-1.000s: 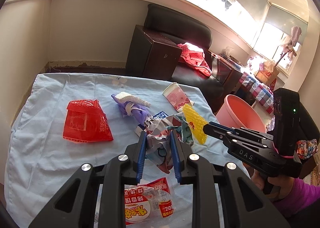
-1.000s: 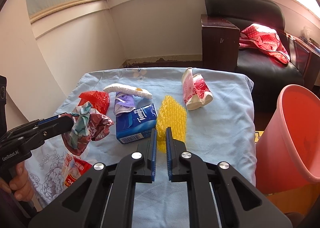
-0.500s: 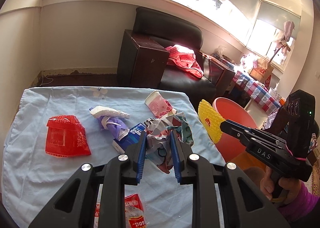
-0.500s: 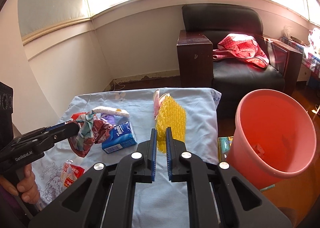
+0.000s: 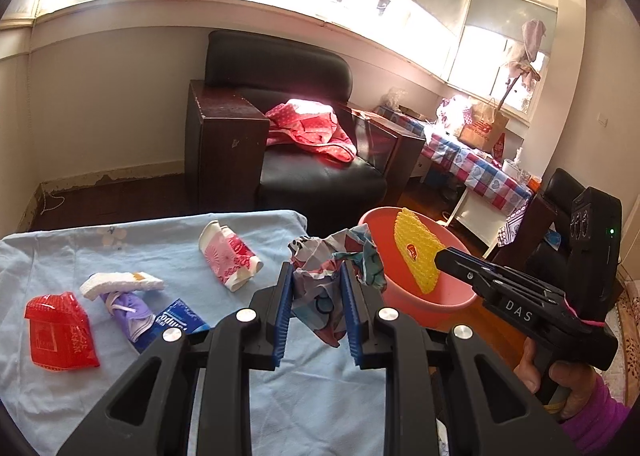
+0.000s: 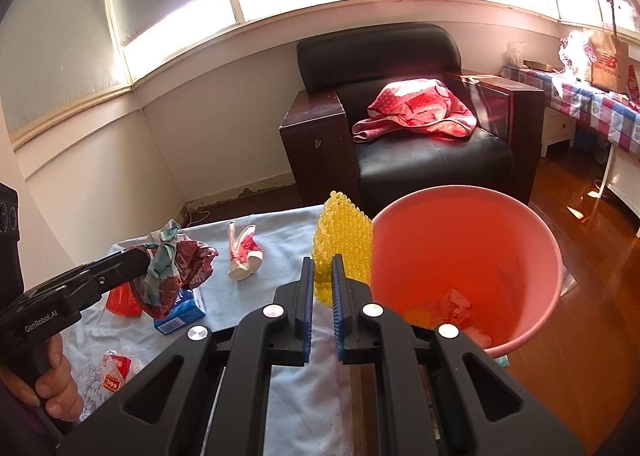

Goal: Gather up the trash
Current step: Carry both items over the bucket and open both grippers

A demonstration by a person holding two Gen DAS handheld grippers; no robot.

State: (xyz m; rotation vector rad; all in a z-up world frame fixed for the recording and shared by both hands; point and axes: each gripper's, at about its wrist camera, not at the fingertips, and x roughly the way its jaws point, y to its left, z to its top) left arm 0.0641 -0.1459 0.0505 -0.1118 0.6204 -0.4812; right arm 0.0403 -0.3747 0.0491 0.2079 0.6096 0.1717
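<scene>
Two jaws clenched: "GenRobot.AI" left gripper (image 6: 146,262) w/ crumpled wrapper (image 5: 332,272), "DAS" right gripper (image 5: 438,258) w/ yellow mesh (image 6: 344,244).

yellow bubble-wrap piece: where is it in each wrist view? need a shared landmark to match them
Left wrist: yellow bubble-wrap piece sits right of centre, clamped at the tip of the right claw, in front of the pink bucket.
Right wrist: it stands at centre, between the right claw's blue pads, just left of the bucket.
Shared landmark: the black armchair with the red cloth on its seat.
</scene>
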